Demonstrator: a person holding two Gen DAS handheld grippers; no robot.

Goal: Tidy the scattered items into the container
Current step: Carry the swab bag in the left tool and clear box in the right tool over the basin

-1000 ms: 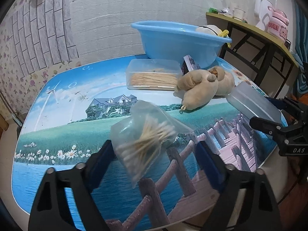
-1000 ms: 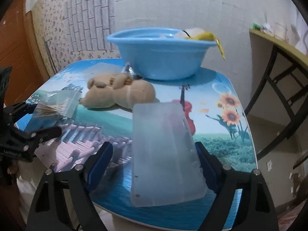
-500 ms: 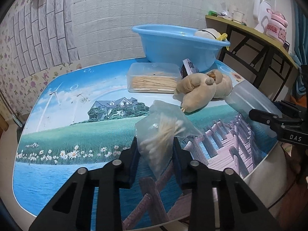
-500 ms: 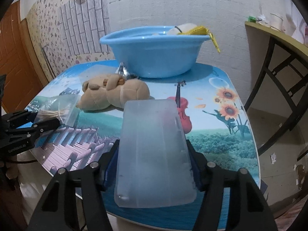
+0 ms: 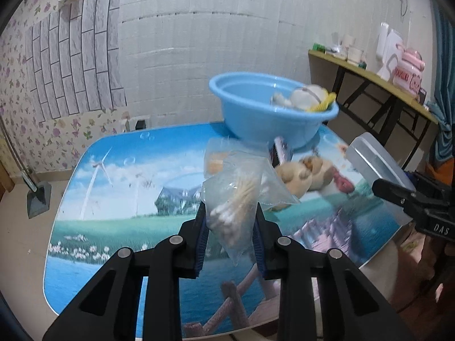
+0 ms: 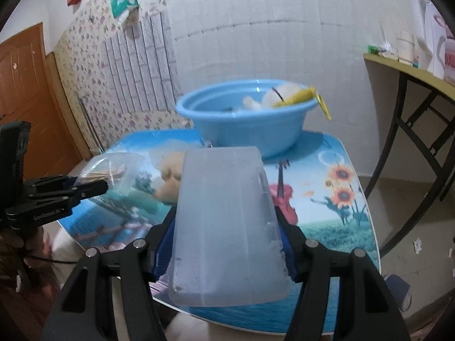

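Observation:
My left gripper [image 5: 229, 221] is shut on a clear bag of cotton swabs [image 5: 237, 199] and holds it above the table; the bag also shows in the right wrist view [image 6: 113, 170]. My right gripper [image 6: 227, 238] is shut on a frosted plastic box lid [image 6: 224, 224], lifted off the table; the lid shows in the left wrist view [image 5: 375, 162]. The blue basin [image 5: 270, 113] stands at the table's far side with a white item and a yellow item inside; it also shows in the right wrist view [image 6: 247, 116]. A tan plush toy [image 5: 301, 173] lies in front of it.
A clear box of sticks [image 5: 219, 159] sits behind the bag, mostly hidden. A small dark packet [image 5: 280, 150] leans by the basin. The picture-printed table [image 5: 119, 193] has rounded edges. A shelf table [image 5: 378, 76] with cups and a kettle stands to the right. A dustpan [image 5: 38, 199] is on the floor at left.
Both grippers closed on their items and lifted them. The bag and the lid now hang above the table, and both views have risen and tilted toward the basin.

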